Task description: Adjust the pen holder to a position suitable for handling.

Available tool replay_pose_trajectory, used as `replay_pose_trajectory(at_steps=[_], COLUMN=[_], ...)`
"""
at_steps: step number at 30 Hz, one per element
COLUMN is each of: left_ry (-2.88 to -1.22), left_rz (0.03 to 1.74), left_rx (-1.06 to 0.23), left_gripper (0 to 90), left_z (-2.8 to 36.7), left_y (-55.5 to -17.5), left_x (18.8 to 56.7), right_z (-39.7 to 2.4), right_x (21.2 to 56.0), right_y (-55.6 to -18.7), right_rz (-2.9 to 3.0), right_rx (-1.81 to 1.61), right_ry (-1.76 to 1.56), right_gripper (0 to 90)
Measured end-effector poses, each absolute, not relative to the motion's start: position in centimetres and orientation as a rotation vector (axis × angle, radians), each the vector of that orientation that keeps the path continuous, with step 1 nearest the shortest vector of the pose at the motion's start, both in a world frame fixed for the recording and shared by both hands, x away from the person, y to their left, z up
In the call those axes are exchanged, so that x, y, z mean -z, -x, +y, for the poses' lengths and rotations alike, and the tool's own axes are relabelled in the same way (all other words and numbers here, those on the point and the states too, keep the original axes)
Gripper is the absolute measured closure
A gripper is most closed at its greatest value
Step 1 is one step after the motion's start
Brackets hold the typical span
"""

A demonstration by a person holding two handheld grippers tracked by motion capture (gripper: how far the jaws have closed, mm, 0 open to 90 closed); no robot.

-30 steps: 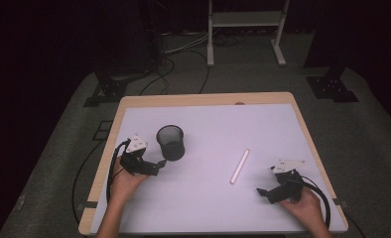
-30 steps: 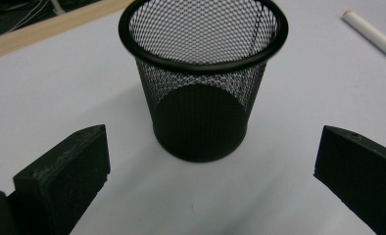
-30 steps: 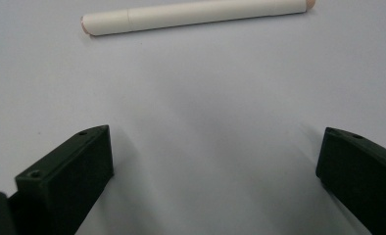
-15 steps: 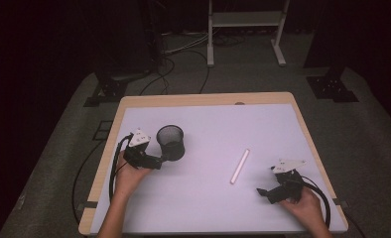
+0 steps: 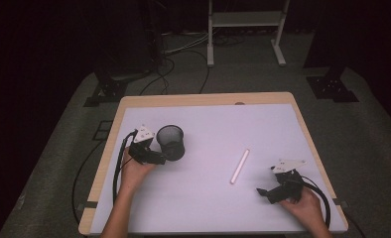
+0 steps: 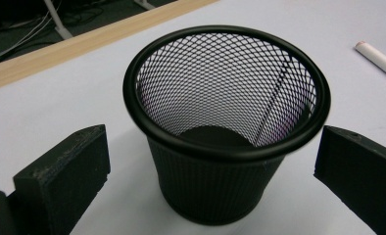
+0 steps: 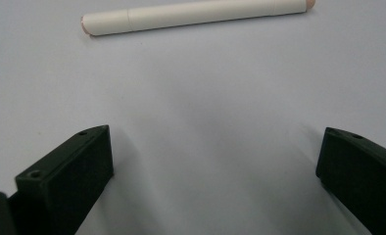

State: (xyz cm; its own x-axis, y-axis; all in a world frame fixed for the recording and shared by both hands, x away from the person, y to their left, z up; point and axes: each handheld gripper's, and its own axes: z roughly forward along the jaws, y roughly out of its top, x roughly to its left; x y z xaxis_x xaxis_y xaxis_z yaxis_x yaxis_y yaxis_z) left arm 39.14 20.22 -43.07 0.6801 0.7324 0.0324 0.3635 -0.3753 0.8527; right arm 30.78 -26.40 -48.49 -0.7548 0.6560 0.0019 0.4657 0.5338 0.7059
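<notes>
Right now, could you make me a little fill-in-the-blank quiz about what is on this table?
1. The black mesh cup stands upright, and inside it is ____.
2. The left gripper has its fingers ____ on either side of the cup.
3. The white marker lies flat ahead of the ____ gripper.

Missing words: empty; open; right

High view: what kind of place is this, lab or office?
Most likely a lab recording setup, not an office. A lone table stands on grey floor mats among loose cables and a dark backdrop, with only a mesh cup and a white marker on it.
</notes>
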Motion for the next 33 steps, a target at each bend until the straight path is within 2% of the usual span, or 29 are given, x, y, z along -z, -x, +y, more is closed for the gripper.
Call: replay_pose_trajectory(at_steps=[33], left_ry=[-1.913], left_rz=[0.788], left_rx=[-0.503], left_gripper=[0.0], left_z=[18.5], left_y=[-41.1], left_x=[45.1], right_z=[-26.4], right_x=[48.5], right_y=[-30.8], right_rz=[2.511], right_rx=[-1.039], right_ry=[-0.938], right_gripper=[0.0])
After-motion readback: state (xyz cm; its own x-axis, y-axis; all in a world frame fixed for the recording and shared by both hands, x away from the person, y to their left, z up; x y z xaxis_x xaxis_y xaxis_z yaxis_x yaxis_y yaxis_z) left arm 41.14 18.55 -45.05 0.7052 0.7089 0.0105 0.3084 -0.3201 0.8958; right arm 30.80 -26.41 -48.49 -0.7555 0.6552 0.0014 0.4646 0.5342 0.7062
